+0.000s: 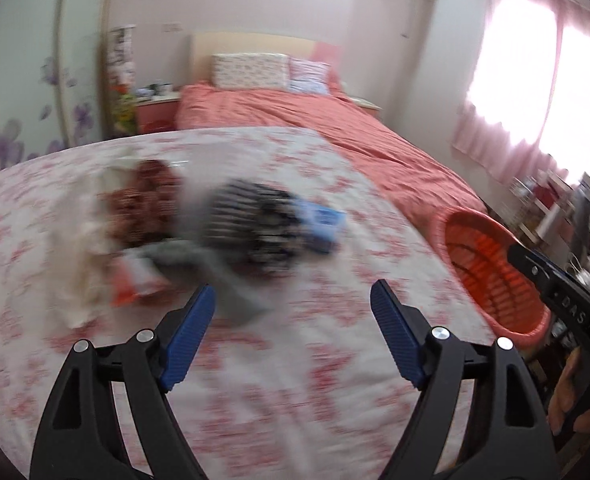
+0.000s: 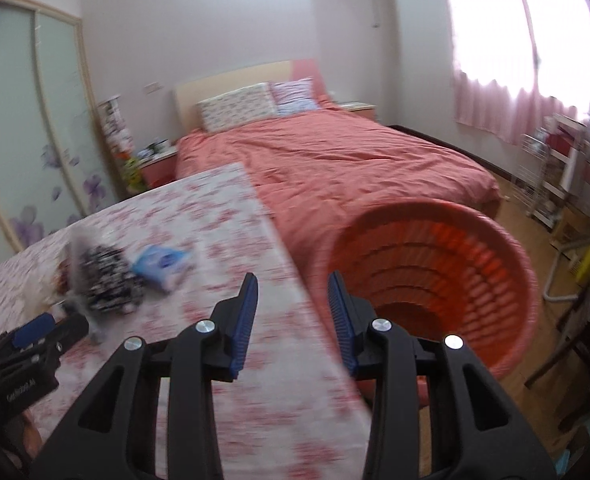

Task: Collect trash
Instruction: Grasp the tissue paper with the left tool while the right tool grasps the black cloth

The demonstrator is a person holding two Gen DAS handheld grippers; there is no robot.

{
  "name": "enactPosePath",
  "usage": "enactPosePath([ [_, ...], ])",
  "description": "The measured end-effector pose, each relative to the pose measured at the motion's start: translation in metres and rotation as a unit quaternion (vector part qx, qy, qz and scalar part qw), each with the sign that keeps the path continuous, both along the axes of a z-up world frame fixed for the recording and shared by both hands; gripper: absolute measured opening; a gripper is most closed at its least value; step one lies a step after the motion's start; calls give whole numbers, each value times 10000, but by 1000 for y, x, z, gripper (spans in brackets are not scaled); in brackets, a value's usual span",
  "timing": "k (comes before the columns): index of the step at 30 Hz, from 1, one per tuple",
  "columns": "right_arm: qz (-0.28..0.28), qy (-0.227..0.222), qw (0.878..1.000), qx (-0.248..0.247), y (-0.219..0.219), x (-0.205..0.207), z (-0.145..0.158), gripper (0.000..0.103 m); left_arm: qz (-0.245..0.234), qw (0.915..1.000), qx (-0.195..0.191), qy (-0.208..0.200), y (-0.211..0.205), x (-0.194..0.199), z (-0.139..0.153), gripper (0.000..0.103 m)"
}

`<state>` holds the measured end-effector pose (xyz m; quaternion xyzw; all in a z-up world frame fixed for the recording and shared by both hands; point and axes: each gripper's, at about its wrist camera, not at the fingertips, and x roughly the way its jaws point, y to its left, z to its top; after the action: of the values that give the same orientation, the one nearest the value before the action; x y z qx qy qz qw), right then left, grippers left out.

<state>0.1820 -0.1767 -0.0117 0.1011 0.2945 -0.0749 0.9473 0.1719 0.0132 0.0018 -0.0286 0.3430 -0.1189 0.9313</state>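
Note:
A blurred pile of trash lies on the flowered tablecloth: a black-and-white patterned wrapper, a blue packet, a grey piece, a red-brown packet, an orange-white wrapper and cream paper. My left gripper is open and empty, just short of the grey piece. My right gripper is open and empty over the table's right edge, beside the orange basket. The patterned wrapper and blue packet lie to its left.
The orange basket stands off the table's right side, against a bed with a pink cover. A wardrobe lines the left wall. Racks and clutter stand at the right under the window.

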Motion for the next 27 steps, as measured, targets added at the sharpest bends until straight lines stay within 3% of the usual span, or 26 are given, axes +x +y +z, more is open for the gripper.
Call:
enactPosePath([
  [10,567,168,9982,-110,65,14,-4,37,1246,9922,21,-87,98,25,-3,79],
  [20,662,354,9970,-192,79,23,-15,37,1504,9883,109,233,120,57,-23,77],
  [23,662,375,9969,-206,79,24,-16,37,1574,9869,63,351,125,60,-27,68],
  [27,692,391,9966,-200,82,27,-17,37,1456,9879,44,528,128,66,-34,48],
])
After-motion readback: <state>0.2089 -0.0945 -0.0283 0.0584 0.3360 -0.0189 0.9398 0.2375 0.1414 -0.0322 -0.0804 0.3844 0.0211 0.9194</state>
